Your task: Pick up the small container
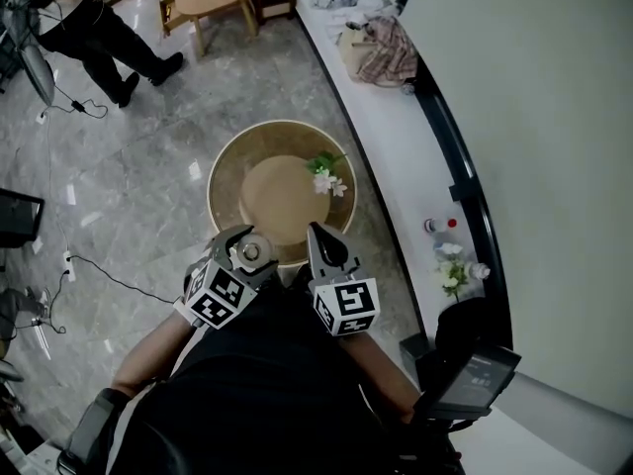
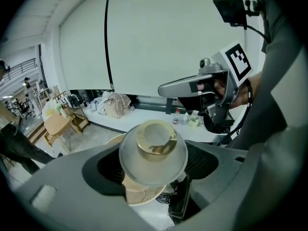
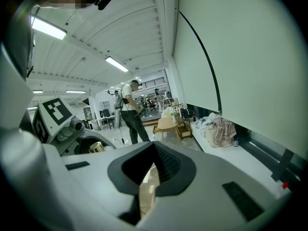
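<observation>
The small container [image 2: 153,151] is a frosted round jar with a gold cap. My left gripper [image 2: 154,163] is shut on it, the dark pads pressing its sides. In the head view the small container [image 1: 251,252] sits in the left gripper [image 1: 243,248], held close to my body above the near rim of the round wooden table [image 1: 226,169]. My right gripper [image 1: 316,232] is beside it on the right, its jaws shut with nothing between them. In the right gripper view the right gripper [image 3: 154,146] shows only a thin slit, and the gold cap [image 3: 96,147] appears at the left.
White flowers [image 1: 326,179] lie on the round table's far right. A long white counter [image 1: 391,156] runs along the right wall with a checked cloth [image 1: 388,52] and small bottles [image 1: 442,228]. A person [image 1: 94,28] stands at the far left. Cables cross the marble floor.
</observation>
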`<state>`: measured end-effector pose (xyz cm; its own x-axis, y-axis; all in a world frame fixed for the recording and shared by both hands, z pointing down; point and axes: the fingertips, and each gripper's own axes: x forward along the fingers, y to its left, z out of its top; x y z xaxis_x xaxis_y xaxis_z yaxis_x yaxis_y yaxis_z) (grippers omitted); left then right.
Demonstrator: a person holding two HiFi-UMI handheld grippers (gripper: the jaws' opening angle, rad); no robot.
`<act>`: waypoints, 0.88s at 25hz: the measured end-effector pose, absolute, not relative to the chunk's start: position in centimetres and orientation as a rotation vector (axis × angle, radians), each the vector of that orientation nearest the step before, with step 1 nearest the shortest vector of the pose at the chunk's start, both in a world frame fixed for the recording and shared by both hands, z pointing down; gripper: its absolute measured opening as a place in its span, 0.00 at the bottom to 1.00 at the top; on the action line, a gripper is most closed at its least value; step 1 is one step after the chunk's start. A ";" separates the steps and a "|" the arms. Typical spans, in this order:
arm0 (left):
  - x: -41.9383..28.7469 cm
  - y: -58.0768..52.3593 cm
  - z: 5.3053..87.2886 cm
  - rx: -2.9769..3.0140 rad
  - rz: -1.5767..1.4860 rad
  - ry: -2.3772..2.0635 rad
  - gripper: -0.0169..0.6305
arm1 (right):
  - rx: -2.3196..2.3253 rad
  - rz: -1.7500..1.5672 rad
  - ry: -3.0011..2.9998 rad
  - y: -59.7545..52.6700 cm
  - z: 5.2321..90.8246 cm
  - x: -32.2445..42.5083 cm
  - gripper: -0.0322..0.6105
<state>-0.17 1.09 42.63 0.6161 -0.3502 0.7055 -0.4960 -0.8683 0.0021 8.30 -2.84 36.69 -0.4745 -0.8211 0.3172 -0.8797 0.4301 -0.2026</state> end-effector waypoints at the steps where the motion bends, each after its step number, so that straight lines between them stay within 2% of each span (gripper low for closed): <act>1: -0.5 1.1 42.6 2.637 1.088 -0.707 0.56 | 1.502 0.500 -2.515 -2.8 36.5 8.2 0.05; 22: -1.9 1.1 42.6 2.575 1.071 -0.749 0.56 | 1.506 0.433 -2.556 -3.8 35.8 7.5 0.05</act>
<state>-1.90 1.13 42.62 0.5967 -0.3621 0.7161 -0.5484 -0.8355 0.0345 7.55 -3.79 35.81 -0.4877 -0.8314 0.2662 -0.8727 0.4564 -0.1735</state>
